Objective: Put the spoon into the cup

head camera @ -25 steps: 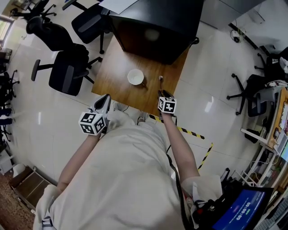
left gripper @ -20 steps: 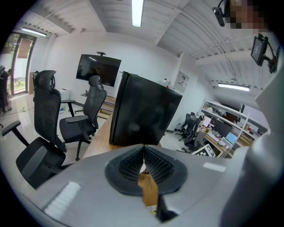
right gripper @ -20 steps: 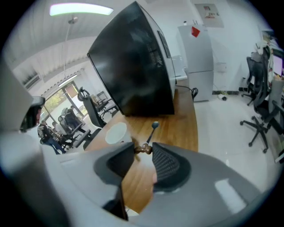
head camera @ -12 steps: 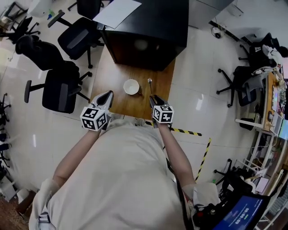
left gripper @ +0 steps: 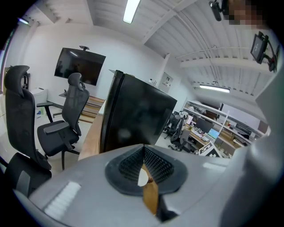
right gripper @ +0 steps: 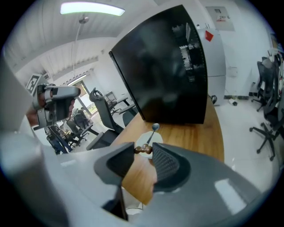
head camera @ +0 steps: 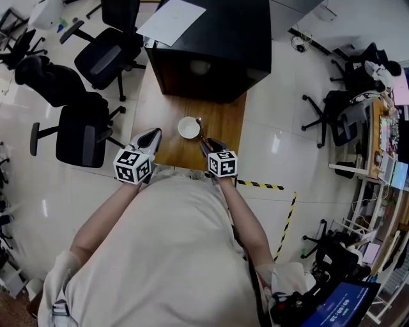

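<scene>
Wooden bench (head camera: 160, 112) is carrying a white cup (head camera: 188, 128) near its middle. A black cabinet (head camera: 211, 45) is standing at the bench's 12 o'clock end, with a sheet of paper (head camera: 171, 19) lying on top of it.

The right gripper (head camera: 206, 144) is sitting at the cup's 4 o'clock, just beside it. In the right gripper view, the jaws of the right gripper (right gripper: 143, 150) are clamping the brown beaded handle of the spoon (right gripper: 151, 136). The metal shaft is pointing away from the jaws and crossing over the mouth of the cup (right gripper: 157, 140), and the spoon bowl is showing past the far rim. In the head view, the spoon (head camera: 202, 129) is running from the jaws toward 11 o'clock, with its bowl at the cup's 1 o'clock rim. Whether the spoon is touching the cup cannot be told.

The left gripper (head camera: 152, 135) is hanging over the bench edge at the cup's 8 o'clock, apart from the cup. In the left gripper view, the jaws of the left gripper (left gripper: 143, 150) are meeting at their tips and holding nothing.

Black office chairs (head camera: 83, 134) are standing on the floor at the bench's 9 o'clock side.
</scene>
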Tool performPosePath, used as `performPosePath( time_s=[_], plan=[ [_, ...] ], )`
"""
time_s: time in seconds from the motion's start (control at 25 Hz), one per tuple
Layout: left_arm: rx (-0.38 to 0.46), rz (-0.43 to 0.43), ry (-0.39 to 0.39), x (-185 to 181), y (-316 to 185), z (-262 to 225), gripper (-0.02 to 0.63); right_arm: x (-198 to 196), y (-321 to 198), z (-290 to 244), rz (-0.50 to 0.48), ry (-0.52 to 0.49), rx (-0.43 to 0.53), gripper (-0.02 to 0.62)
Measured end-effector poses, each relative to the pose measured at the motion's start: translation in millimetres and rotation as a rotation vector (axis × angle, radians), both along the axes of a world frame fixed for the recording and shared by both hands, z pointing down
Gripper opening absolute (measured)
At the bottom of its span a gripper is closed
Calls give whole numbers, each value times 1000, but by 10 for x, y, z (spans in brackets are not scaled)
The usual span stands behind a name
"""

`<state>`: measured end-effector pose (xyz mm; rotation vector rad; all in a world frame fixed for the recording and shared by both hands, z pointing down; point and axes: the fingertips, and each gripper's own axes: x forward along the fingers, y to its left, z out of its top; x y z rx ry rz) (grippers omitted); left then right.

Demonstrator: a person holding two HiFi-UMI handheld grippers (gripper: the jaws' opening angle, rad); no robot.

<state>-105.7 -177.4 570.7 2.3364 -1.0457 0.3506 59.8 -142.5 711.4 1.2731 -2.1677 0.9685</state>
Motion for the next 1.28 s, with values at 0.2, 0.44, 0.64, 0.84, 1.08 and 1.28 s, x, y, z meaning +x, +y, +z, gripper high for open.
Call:
performPosePath(
  time_s=[0.2,0.44,0.64,0.84,1.08,1.28],
  plan=[
    [5,-5,5,-119,-85,-26,-21,-165,-12,169,-41,25,-41,127],
    [17,-22,10,-247,-167,-50,-22,-307,-53,378,-90,53,-83,127],
    [26,-41,15,-320,-196,-67,-22,-372,-88,517,-124,75,-114,127],
    [33,-60,14,-380,-221,-83,-22,-419,-119,656,-154,85,-144,127],
    [36,-78,13,-430,-224,-88,-23,-477,-128,781,-186,79,-167,127],
    [36,-82,11,-429,-212,-92,-23,-464,-146,793,-192,92,-174,127]
  ],
)
